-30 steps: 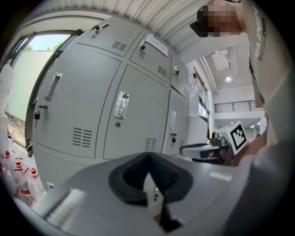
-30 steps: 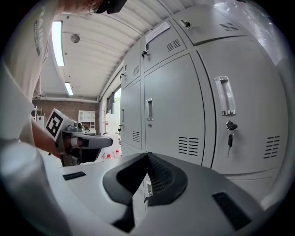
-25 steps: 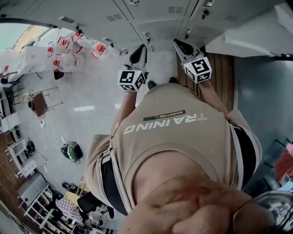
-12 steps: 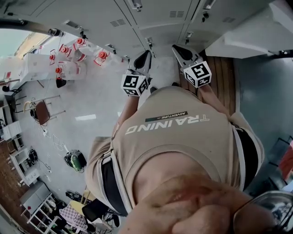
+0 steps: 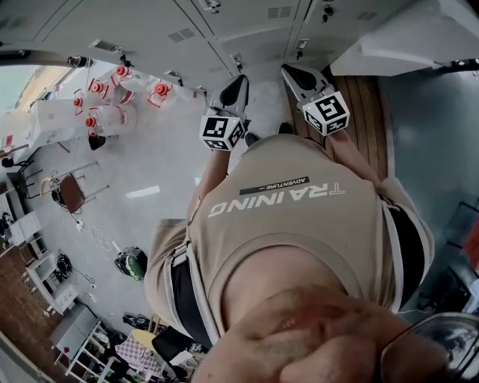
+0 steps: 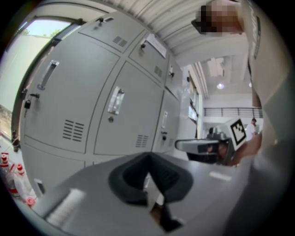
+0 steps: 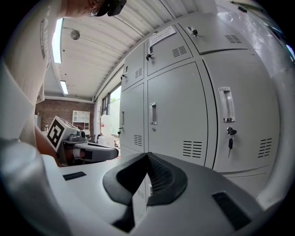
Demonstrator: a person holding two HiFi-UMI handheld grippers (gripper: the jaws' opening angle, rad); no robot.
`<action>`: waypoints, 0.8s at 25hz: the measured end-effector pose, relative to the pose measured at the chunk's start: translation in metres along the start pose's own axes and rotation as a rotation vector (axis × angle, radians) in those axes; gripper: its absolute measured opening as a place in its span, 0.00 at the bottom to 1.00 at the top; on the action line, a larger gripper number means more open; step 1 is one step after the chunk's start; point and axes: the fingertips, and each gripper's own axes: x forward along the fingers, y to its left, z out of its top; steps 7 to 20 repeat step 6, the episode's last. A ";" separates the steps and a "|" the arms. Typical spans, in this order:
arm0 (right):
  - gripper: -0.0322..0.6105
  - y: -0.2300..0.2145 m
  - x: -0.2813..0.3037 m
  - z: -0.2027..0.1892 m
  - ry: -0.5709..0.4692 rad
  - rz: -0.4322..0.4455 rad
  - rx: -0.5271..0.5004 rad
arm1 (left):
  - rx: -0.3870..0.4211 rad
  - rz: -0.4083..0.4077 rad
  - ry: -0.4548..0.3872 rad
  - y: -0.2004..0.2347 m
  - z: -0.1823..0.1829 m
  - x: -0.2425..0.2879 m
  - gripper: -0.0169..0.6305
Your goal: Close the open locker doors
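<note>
Grey steel lockers fill the wall ahead, above a pale floor. Left gripper: jaws closed tip to tip, nothing between them. Its own view shows shut locker doors ahead of the tips, clear of contact. Right gripper: jaws likewise pressed together and empty, held level beside the left one. Shut doors face it too, one with a key hanging in its lock, none touched. From the head view, a pale panel, apparently an open door, juts from the bank right of the right gripper, apart from it.
</note>
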 end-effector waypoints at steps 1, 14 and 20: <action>0.07 -0.002 0.001 0.002 -0.009 -0.008 -0.002 | 0.009 -0.007 -0.003 -0.001 0.001 0.002 0.02; 0.07 -0.005 -0.010 0.000 -0.048 -0.048 0.011 | -0.001 0.023 -0.025 -0.009 -0.003 -0.005 0.02; 0.07 -0.005 -0.010 0.000 -0.048 -0.048 0.011 | -0.001 0.023 -0.025 -0.009 -0.003 -0.005 0.02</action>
